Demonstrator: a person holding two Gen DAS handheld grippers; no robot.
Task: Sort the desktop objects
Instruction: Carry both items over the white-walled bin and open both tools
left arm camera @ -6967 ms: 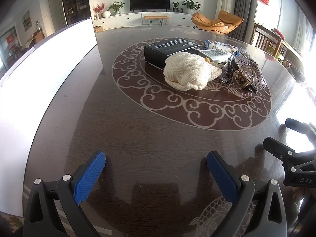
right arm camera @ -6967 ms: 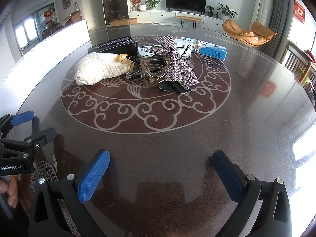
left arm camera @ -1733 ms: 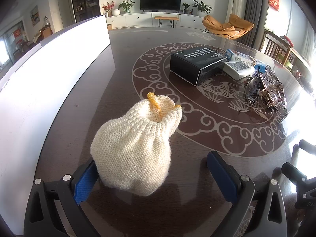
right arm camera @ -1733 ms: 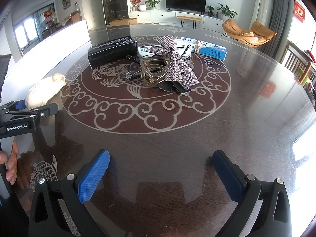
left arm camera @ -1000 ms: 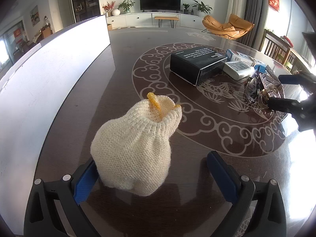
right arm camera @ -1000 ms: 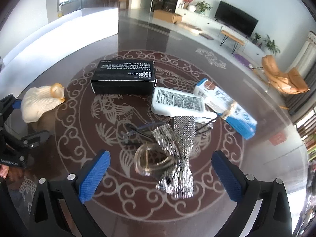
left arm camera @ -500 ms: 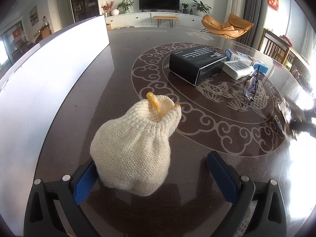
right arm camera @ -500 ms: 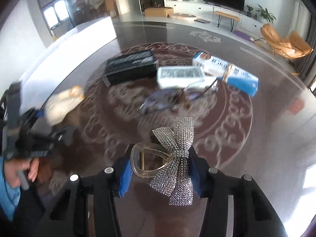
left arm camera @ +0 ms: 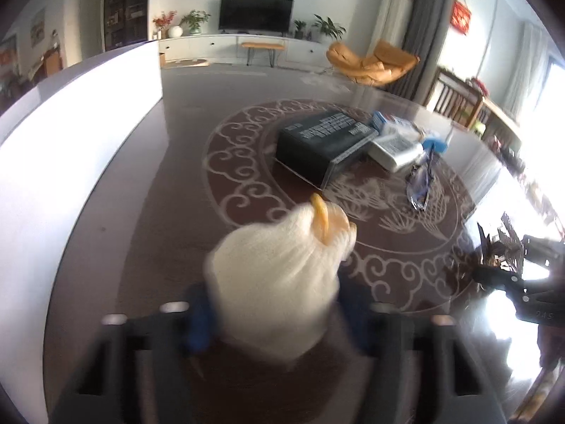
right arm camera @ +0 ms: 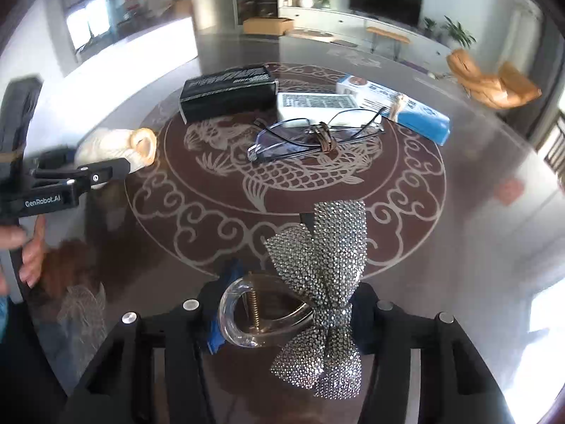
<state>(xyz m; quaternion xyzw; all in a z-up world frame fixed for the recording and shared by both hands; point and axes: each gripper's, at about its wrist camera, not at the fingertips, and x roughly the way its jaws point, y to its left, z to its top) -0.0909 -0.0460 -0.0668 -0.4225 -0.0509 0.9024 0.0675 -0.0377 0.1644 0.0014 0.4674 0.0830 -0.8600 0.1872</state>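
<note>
A cream knitted pouch (left arm camera: 275,275) with a yellow tip stands between the blue pads of my left gripper (left arm camera: 275,321); the jaws are closing and both pads press into its sides. In the right wrist view the same pouch (right arm camera: 113,145) shows at the left, at the tip of the left gripper (right arm camera: 106,169). My right gripper (right arm camera: 289,318) grips a clear hair clip with a rhinestone bow (right arm camera: 317,275), held just above the table; its jaws are opening a touch but the pads still touch the clip. The left wrist view blurs the right gripper (left arm camera: 494,268) at its right edge.
On the patterned round table (right arm camera: 459,247) lie a black box (right arm camera: 226,92), a white box (right arm camera: 314,100), a blue-and-white box (right arm camera: 406,106) and folded glasses (right arm camera: 310,134). A white panel (left arm camera: 70,159) borders the table's left side. A person's hand (right arm camera: 28,247) holds the left gripper.
The left jaws have closed in from wide apart onto the pouch, and that view has tilted up. The right gripper, which closed on the bow clip, has drawn it nearer, away from the glasses.
</note>
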